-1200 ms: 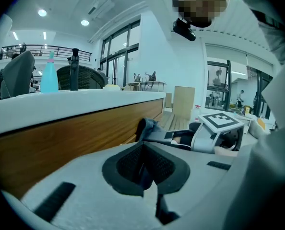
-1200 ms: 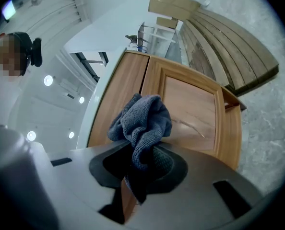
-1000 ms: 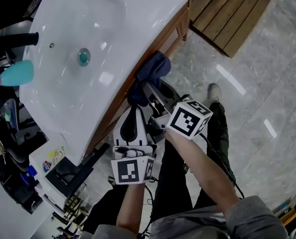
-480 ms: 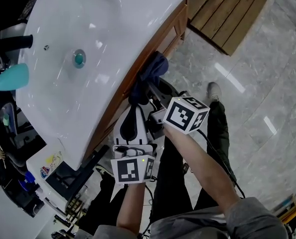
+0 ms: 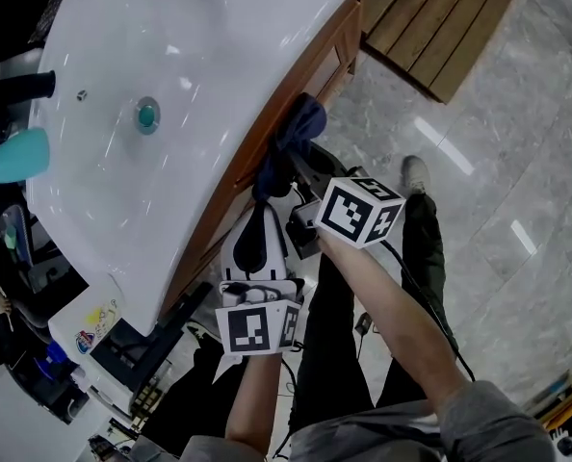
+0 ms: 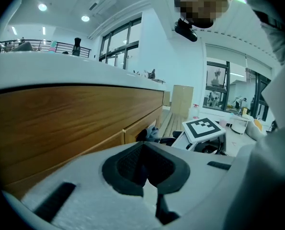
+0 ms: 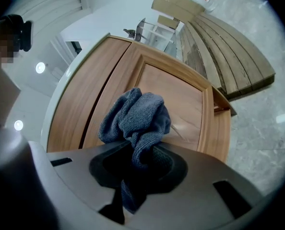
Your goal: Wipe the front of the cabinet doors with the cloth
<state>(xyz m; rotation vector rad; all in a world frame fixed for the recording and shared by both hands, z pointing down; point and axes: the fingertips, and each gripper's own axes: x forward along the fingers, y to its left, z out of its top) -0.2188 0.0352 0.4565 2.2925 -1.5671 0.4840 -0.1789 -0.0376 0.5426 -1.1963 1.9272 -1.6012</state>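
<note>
A blue-grey cloth is bunched against the wooden cabinet front under the basin's rim. My right gripper is shut on the cloth. In the right gripper view the cloth bulges out of the right gripper and touches the panelled door. My left gripper hangs just below and beside it, close to the cabinet, and is shut with nothing in it. The left gripper view shows the left gripper before the wood front, with the cloth and the right gripper's marker cube beyond.
A white basin top with a drain overhangs the cabinet. A teal bottle stands at its left. A slatted wooden platform lies on the marble floor. The person's shoe is near the cabinet.
The right gripper and cloth have slid a little along the cabinet front, away from me. The left gripper has stayed where it was.
</note>
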